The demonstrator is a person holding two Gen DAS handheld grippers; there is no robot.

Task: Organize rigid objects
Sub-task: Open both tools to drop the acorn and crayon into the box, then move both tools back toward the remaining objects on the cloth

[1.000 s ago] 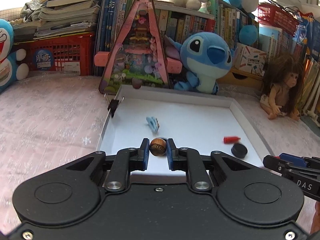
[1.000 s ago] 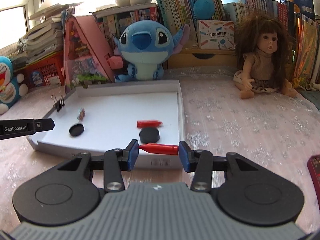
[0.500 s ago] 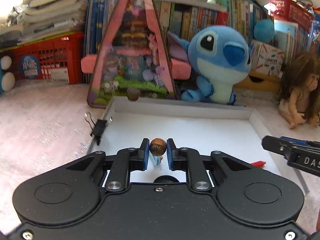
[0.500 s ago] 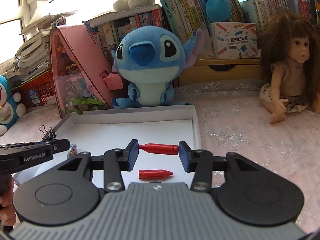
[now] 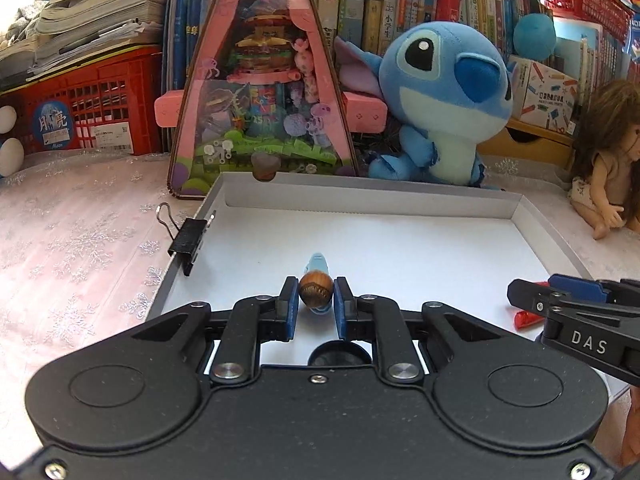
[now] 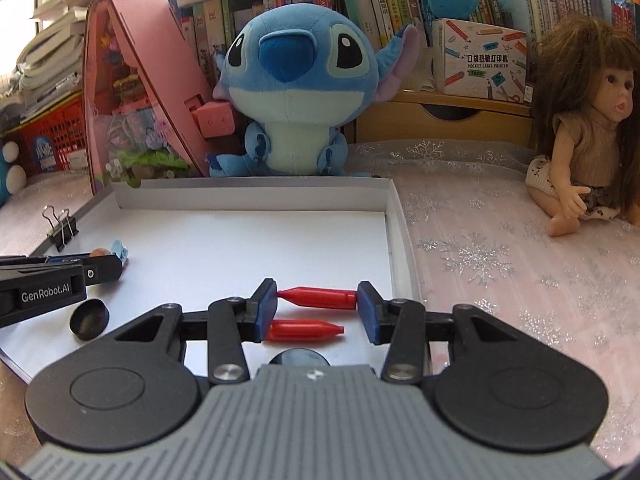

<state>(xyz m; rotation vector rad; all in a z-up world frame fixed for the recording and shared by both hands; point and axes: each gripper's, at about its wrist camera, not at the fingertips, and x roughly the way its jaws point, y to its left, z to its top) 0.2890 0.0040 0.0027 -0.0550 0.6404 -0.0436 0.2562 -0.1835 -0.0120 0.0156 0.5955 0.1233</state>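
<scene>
A shallow white tray [image 5: 536,236] lies on the snowflake cloth, with a blue plush toy [image 6: 296,80] at its far edge. Over its near right part, my right tongs [image 6: 317,300] clamp a red crayon [image 6: 320,297] end to end; a second red crayon [image 6: 306,329] lies just beneath. Near left, my left tongs [image 5: 316,300] pinch a brown nut [image 5: 315,289] above a pale blue piece [image 5: 317,262].

Binder clip [image 5: 188,240] on tray [image 5: 536,224] left wall, plush [image 6: 296,92] behind tray, doll [image 6: 580,136] right of it.
</scene>
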